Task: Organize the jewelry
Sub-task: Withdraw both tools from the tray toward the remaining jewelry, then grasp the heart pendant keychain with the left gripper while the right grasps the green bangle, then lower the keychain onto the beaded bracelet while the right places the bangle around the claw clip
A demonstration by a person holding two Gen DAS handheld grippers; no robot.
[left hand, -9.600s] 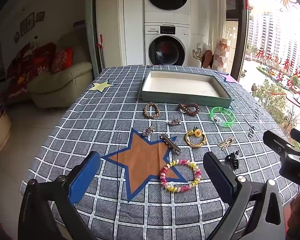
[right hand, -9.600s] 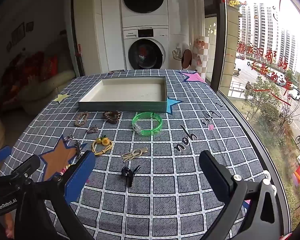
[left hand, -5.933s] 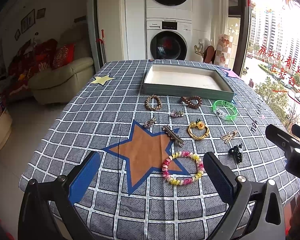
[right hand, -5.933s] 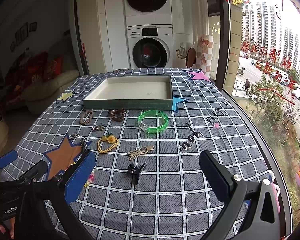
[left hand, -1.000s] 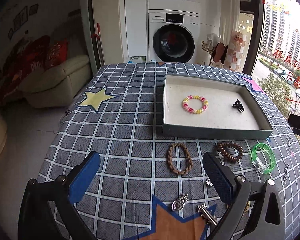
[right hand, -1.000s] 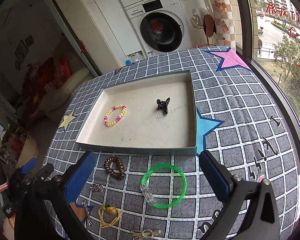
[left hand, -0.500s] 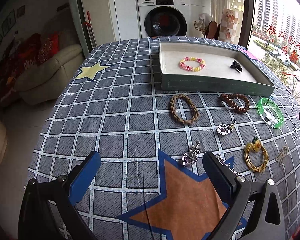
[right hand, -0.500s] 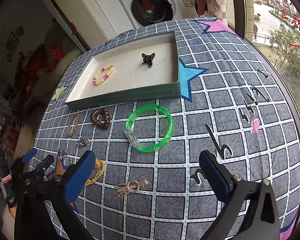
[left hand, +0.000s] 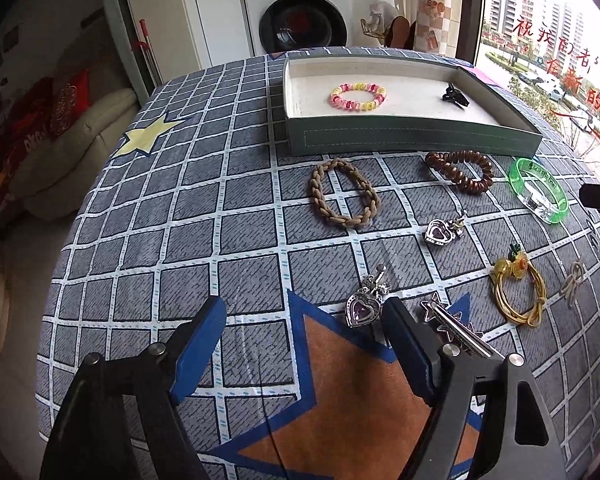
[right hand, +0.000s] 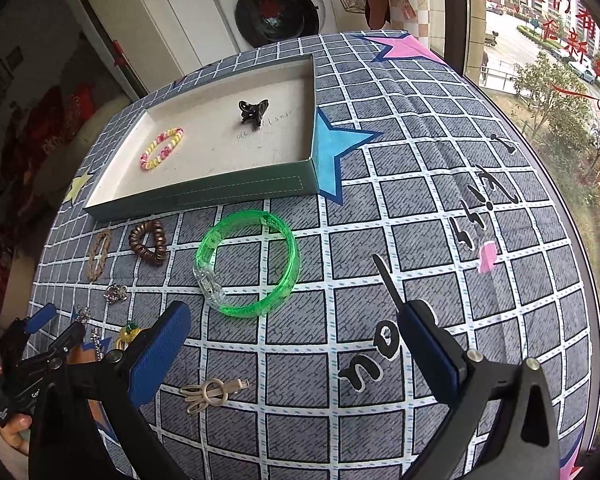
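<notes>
Checked grey cloth is covering the bench (left hand: 160,216), with a washing machine (left hand: 300,16) standing behind. Sitting in the tray (left hand: 404,136) are a beaded bracelet (left hand: 357,96) and a black clip (left hand: 455,96). Over the orange star, the left claw (left hand: 304,332) is closing on nothing yet, a heart pendant (left hand: 365,304) lying just beside its right finger. Near the green bangle (right hand: 247,263), the right claw (right hand: 296,344) is hanging wide apart, empty.

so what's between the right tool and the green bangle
Nothing lies there: in the right wrist view only bare checked cloth separates the open right tool from the green bangle.
</notes>
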